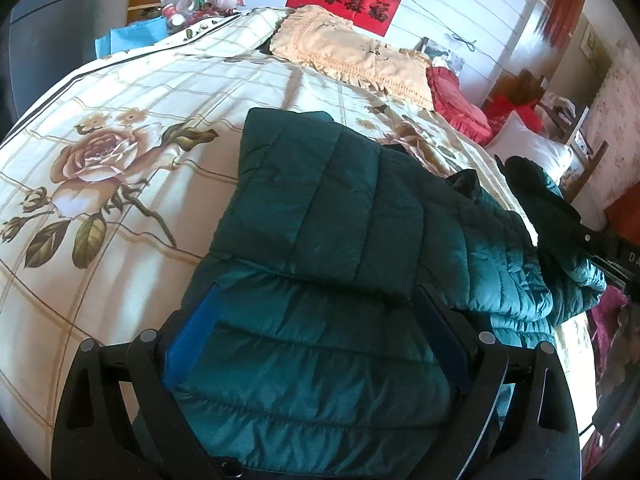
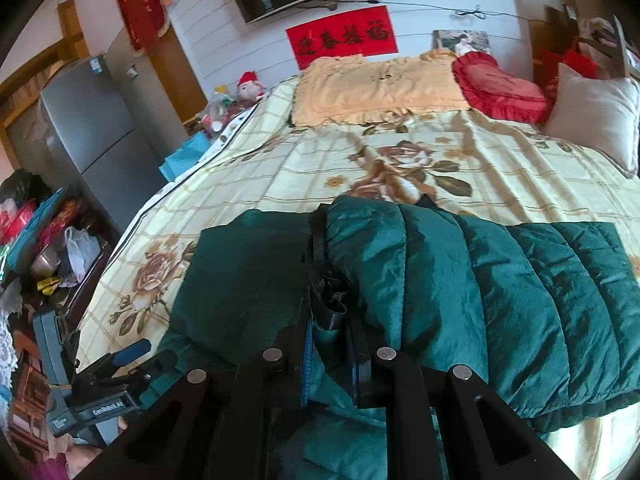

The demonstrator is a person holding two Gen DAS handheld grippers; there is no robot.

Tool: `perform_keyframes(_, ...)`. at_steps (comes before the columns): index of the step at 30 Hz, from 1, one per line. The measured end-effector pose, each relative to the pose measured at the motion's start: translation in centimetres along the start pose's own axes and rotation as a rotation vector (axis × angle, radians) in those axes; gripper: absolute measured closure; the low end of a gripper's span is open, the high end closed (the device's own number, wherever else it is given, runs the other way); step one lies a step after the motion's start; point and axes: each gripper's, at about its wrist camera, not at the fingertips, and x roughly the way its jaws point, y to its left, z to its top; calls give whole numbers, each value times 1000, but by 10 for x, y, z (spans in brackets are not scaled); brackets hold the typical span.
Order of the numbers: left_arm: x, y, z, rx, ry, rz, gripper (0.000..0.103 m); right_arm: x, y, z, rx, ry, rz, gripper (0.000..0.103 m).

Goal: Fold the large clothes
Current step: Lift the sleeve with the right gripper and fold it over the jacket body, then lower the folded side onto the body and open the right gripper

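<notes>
A dark green quilted jacket [image 1: 340, 220] lies partly folded on the floral bedspread [image 1: 120, 160]. My left gripper [image 1: 316, 340] stands open over its near edge, with the blue pads [image 1: 192, 340] wide apart and the padded cloth between them. In the right wrist view the jacket [image 2: 480, 280] spreads to the right. My right gripper [image 2: 330, 332] is shut on a bunched fold with black trim [image 2: 324, 280]. The left gripper [image 2: 136, 356] shows low at the left, at the jacket's corner. What lies under the folds is hidden.
A peach pillow [image 2: 380, 88], a red heart cushion [image 2: 500, 84] and a white pillow [image 2: 600, 116] lie at the head of the bed. A grey fridge [image 2: 88, 140] and a cluttered low table [image 2: 48, 248] stand off the bed's left side.
</notes>
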Motion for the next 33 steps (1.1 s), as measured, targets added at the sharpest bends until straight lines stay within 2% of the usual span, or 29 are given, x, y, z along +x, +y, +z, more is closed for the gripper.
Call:
perform_keyframes(17,-6,14,0,-27,-11,-7,7,35,62,8,-52,49,87,90)
perform_keyframes(33,-17,34,1,-63,-24,-17,7,74,110,12,-37,89,242,90)
